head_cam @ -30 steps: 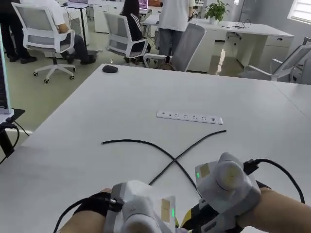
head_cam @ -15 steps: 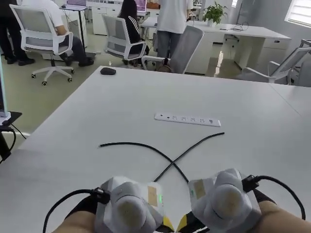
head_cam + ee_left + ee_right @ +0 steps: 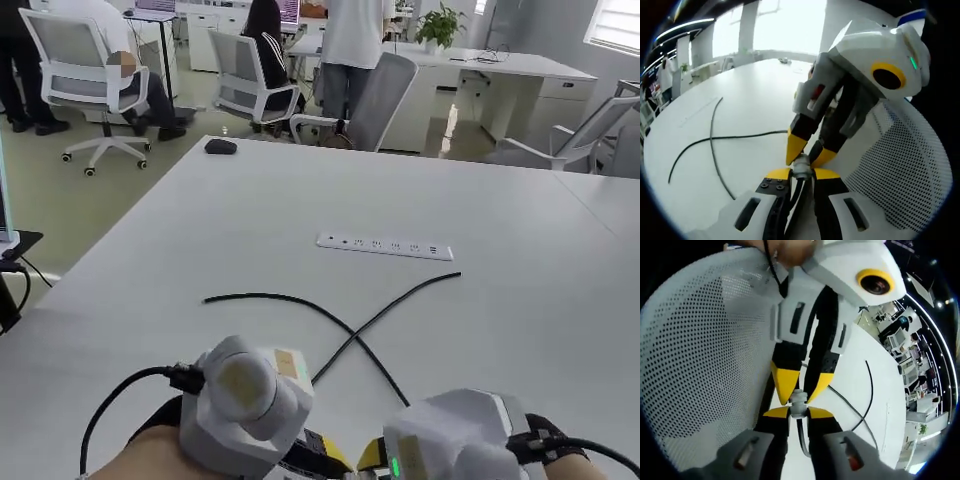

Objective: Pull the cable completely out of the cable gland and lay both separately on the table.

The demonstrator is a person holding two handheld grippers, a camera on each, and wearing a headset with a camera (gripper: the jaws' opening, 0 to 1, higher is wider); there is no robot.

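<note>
A small grey-white cable gland (image 3: 801,166) (image 3: 797,404) is held between both grippers, tip to tip, above the table's near edge. My left gripper (image 3: 802,174) (image 3: 330,463) is shut on one end of it. My right gripper (image 3: 797,413) (image 3: 372,458) is shut on the other end and enters the left gripper view from the upper right. A black cable (image 3: 797,194) runs back from the gland between the left jaws. Two black cables (image 3: 345,327) lie crossed on the white table (image 3: 200,230); one leads toward the grippers.
A white power strip (image 3: 385,246) lies beyond the crossed cables, and a dark mouse (image 3: 220,146) sits at the far left corner. Office chairs and people are behind the table. A white mesh chair back (image 3: 705,355) is close behind the grippers.
The two gripper bodies stood side by side; now the left one is higher and tilted, and the right one has dropped to the bottom edge. The crossed cables have not moved.
</note>
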